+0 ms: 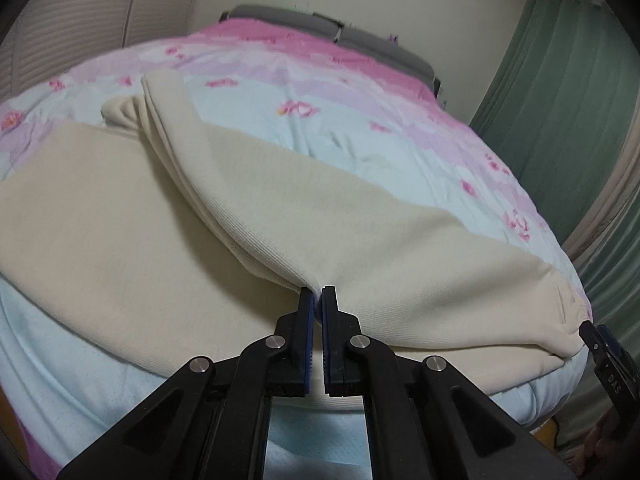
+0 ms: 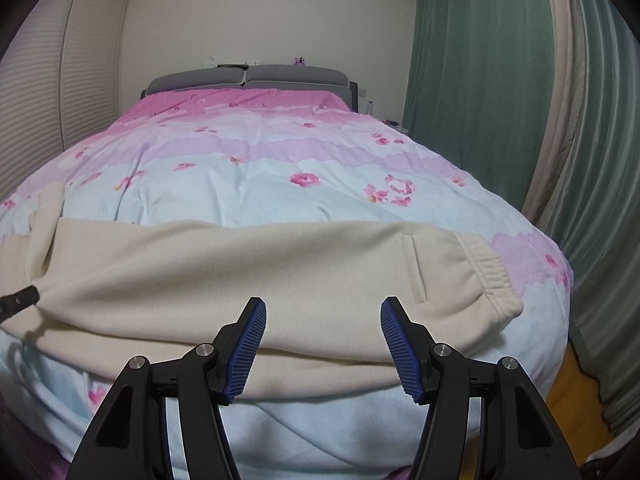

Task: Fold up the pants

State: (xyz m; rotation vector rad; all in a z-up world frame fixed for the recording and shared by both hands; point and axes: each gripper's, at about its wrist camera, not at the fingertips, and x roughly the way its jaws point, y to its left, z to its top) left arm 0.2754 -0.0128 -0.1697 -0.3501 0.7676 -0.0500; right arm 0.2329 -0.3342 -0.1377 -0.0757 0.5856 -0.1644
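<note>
Bed (image 2: 280, 168) w/ pink-and-blue floral duvet filled both views, its foot edge just below both tongs. Cream pants (image 2: 248, 264) lay crosswise along that near edge, waistband (image 2: 486, 264) to the right of the right tongs (image 2: 323, 344), legs running off past the left tongs (image 1: 318, 304).

Left tongs were closed on a pinch of the pants, fabric pulled into a ridge rising from the tips; one leg lay folded over the other ahead and to the left of them, cuffs further out. Right tongs stood open, nothing between the pads, hovering over the near hem of the hip area, pocket slit (image 2: 414, 268) ahead and to the right. In the left view they showed only as a dark tip beside the waist corner.

Handling, as a guess: thick fleece-type knit, soft, light, no stiffness, so it should drape and sag from any single hold and drag on the duvet rather than slide. The ribbed waistband looked the firmest spot to grab; a layered edge needs a deep bite to catch all plies. Nothing fragile.

Room: plenty of open duvet ahead of both tongs toward the headboard (image 2: 248, 80), good for laying a fold over. Near edge was tight, pants could slip off the foot. Green curtain (image 2: 480, 80) close on the right, wardrobe (image 2: 48, 100) on the left.
</note>
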